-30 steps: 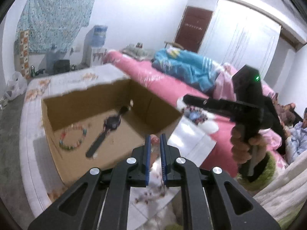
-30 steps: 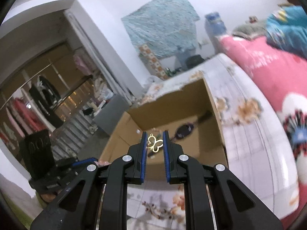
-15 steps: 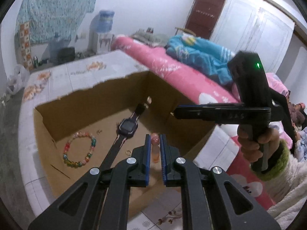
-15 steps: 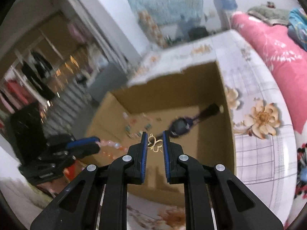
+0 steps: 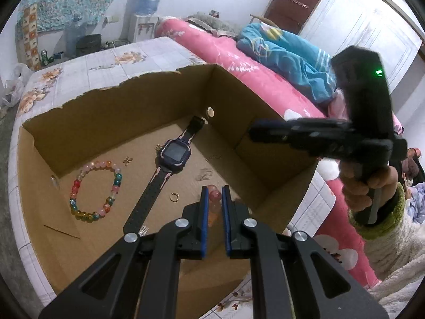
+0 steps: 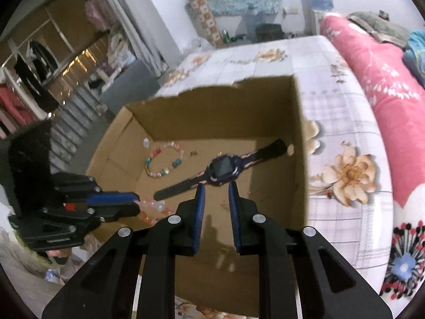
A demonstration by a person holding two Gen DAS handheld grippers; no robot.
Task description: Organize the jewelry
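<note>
An open cardboard box (image 5: 132, 106) holds a dark smartwatch (image 5: 175, 154), a multicolour bead bracelet (image 5: 93, 191), a gold ring (image 5: 174, 196) and a tiny gold piece (image 5: 127, 160). My left gripper (image 5: 214, 190) is over the box's near side, shut on a pink bead bracelet (image 5: 215, 195). The right wrist view shows that bracelet (image 6: 152, 208) hanging from the left gripper (image 6: 136, 200). My right gripper (image 6: 215, 188) hovers over the watch (image 6: 223, 170), its jaws opening with nothing between them. A small blurred gold thing (image 6: 223, 252) shows low between its fingers, above the box floor.
The box (image 6: 212, 106) sits on a flower-print cloth (image 6: 342, 175). A pink quilt (image 5: 239, 61) and a blue blanket (image 5: 287, 53) lie to the right. A person's hand (image 5: 372, 186) holds the right gripper (image 5: 255, 131). A water dispenser (image 5: 146, 13) stands at the back wall.
Both grippers have come forward and down over the box. The right jaws have parted, and the gold butterfly they held is no longer between them. The left still grips the pink beads.
</note>
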